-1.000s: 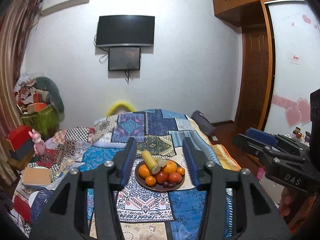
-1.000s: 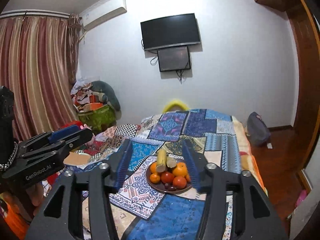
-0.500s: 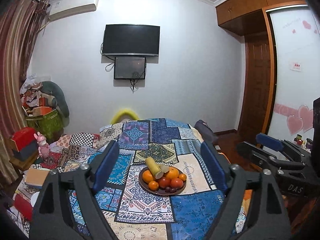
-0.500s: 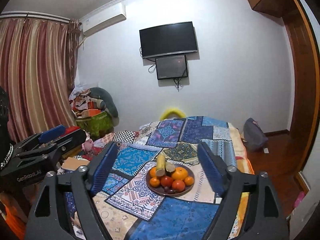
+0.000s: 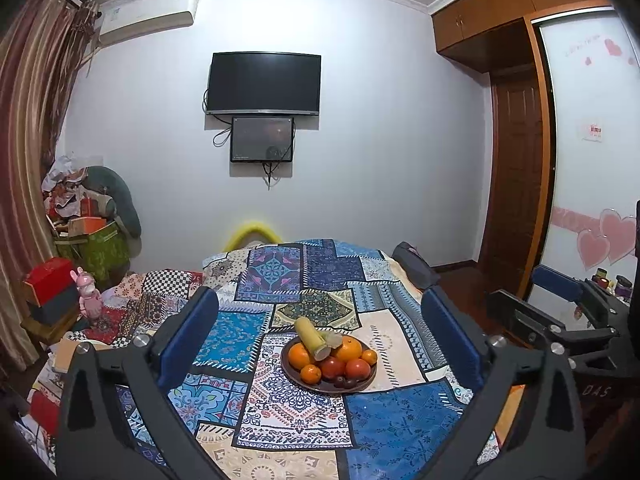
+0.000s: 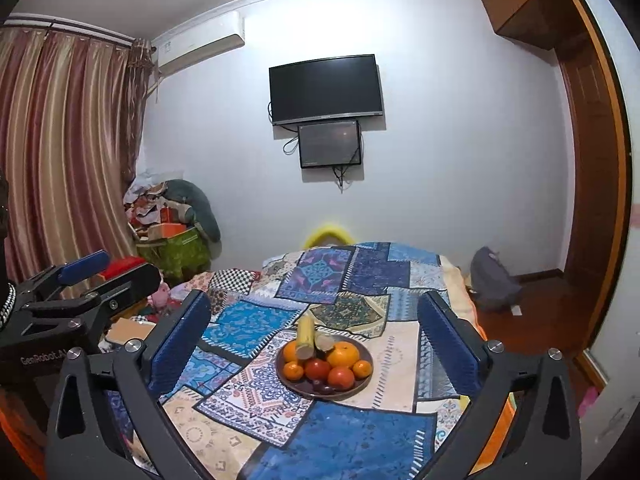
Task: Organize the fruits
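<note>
From your left wrist view, your left claw (image 5: 320, 332) has its jaws spread wide, having just been opening, and nothing is between the pads. Framed in that gap, well ahead of the tips, a brown plate (image 5: 296, 378) sits on the patchwork quilt (image 5: 396, 424) of the bed. It carries a pile of fruit: a big orange (image 5: 347, 349), smaller oranges (image 5: 311, 373), two red tomatoes (image 5: 357, 368), some dark grapes (image 5: 344, 381) at the near rim, and a yellow cut stalk (image 5: 310, 336) lying tilted across the top. Your right claw (image 5: 532, 292) shows at the right edge, beside the bed. A TV (image 5: 265, 83) hangs on the far wall.

From your right wrist view, your right claw (image 6: 314, 334) is likewise opened wide, jaws just having parted, holding nothing. The plate (image 6: 362, 384) lies between the two fingers in the picture, apart from both, on the quilt (image 6: 344, 436). The stalk (image 6: 305, 337) leans up at the back of the pile, with the big orange (image 6: 343, 353) to its right and the tomatoes (image 6: 341, 377) in front. Your left claw (image 6: 108, 270) reaches in at the left edge, near the curtain (image 6: 64, 152).
</note>
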The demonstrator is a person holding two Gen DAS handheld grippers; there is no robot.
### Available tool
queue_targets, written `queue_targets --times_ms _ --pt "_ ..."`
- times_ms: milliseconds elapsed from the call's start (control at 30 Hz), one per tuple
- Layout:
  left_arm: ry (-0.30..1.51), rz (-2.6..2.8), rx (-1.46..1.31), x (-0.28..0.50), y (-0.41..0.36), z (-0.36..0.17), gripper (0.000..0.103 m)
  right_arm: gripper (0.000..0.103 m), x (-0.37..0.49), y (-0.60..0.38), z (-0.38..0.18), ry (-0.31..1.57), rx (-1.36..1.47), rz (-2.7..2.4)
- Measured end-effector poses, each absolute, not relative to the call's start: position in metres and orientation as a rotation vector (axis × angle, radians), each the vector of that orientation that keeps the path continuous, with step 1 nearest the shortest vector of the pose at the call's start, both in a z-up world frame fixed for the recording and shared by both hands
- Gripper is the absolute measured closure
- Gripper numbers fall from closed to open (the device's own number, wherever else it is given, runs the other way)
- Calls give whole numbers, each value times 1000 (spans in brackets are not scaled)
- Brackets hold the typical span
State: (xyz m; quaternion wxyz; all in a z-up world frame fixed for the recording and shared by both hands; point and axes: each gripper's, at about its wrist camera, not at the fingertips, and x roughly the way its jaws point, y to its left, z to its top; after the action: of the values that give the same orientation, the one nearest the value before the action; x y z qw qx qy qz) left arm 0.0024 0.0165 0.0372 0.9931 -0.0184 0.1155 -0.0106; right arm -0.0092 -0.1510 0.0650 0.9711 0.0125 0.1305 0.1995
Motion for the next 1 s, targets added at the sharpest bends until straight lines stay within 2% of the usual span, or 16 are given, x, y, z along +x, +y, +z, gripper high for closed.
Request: queue_targets --times_ms 1000 --pt "231 -36 -30 3 17 35 0 0 -10 -152 67 260 22 350"
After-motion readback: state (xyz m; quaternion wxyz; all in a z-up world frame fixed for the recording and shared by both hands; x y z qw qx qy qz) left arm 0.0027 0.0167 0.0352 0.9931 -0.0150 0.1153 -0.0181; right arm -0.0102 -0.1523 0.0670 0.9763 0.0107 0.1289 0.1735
